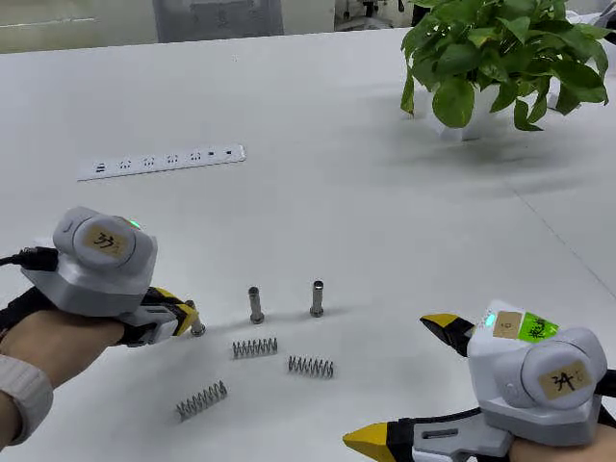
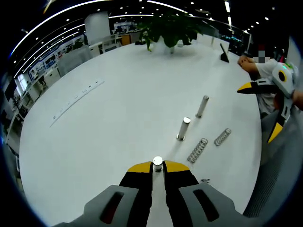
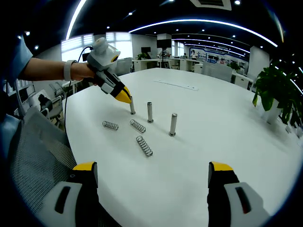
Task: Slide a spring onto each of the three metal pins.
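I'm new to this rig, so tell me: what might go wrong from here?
1. The left gripper is shut on the top of a pin; no spring can slide on there, and a tilt may topple it.
2. The three springs lie loose on the table; the open right gripper may roll one away or knock the two free pins just behind.

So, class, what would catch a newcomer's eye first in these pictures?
Three metal pins stand upright mid-table, with three springs lying loose just in front. The left tongs are shut on the leftmost pin, the right tongs gape open lower right, and a leafy potted plant sits far right.
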